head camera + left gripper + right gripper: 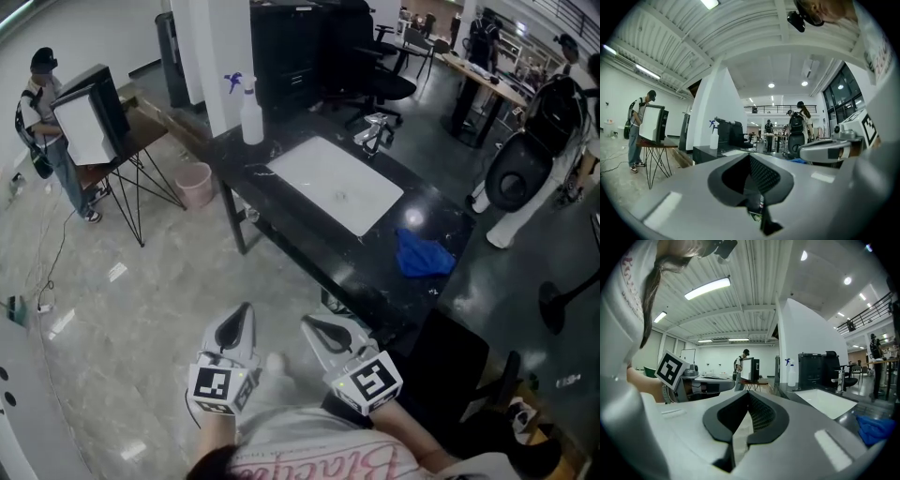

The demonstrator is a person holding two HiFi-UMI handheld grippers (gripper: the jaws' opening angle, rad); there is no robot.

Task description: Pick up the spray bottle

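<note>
Glossy pale floor lies beneath the left gripper [243,316] and right gripper [316,326], smooth grey shells whose ribbed black jaws are pressed together on nothing. Beyond, a shiny black table [309,239] carries a crumpled blue cloth [422,254] and a flat white sheet [336,184]. At its far left corner stands the translucent, blue-triggered spray bottle [251,114].

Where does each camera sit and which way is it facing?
Head view: on the person's head, steeply down at the counter; left claw, right claw and shirt show.
Left gripper view: on that claw, level along its shut jaws toward the counter; right claw at right.
Right gripper view: on that claw, level toward the counter; left claw at left.
All three share the spray bottle.
</note>
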